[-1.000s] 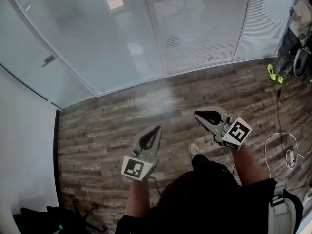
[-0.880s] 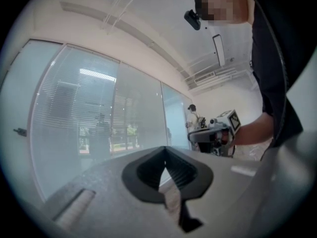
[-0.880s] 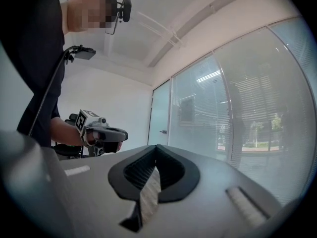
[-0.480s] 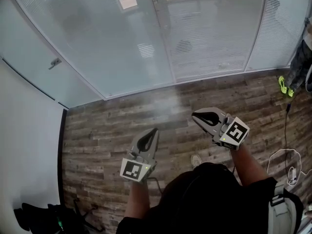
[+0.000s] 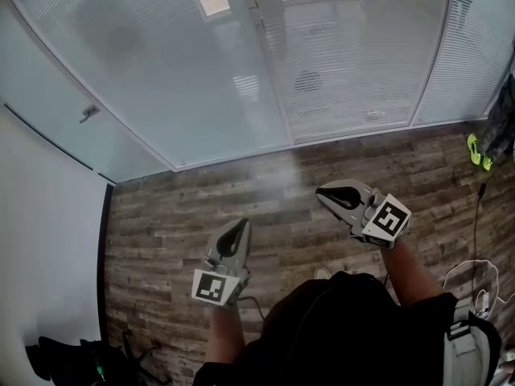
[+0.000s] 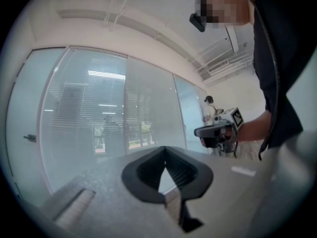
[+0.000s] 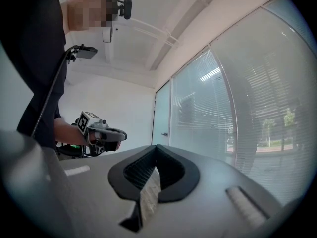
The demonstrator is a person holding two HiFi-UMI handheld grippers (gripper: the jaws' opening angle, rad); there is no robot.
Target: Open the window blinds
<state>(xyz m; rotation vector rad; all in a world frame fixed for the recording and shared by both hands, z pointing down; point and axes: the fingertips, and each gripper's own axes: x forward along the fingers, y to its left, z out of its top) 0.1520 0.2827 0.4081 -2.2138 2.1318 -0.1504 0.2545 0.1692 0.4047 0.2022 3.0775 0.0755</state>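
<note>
facing the blinds (image 5: 346, 55), the left gripper (image 5: 241, 225) and right gripper (image 5: 323, 194) are pinched shut and empty; the blinds look thin, light and bendable, so i'd pull a cord, though none shows.

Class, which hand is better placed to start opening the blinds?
Right, probably: the right hand-held gripper reaches farther forward, closer to the blinds, while the left hand-held gripper sits farther back. Both are shut and empty.
</note>
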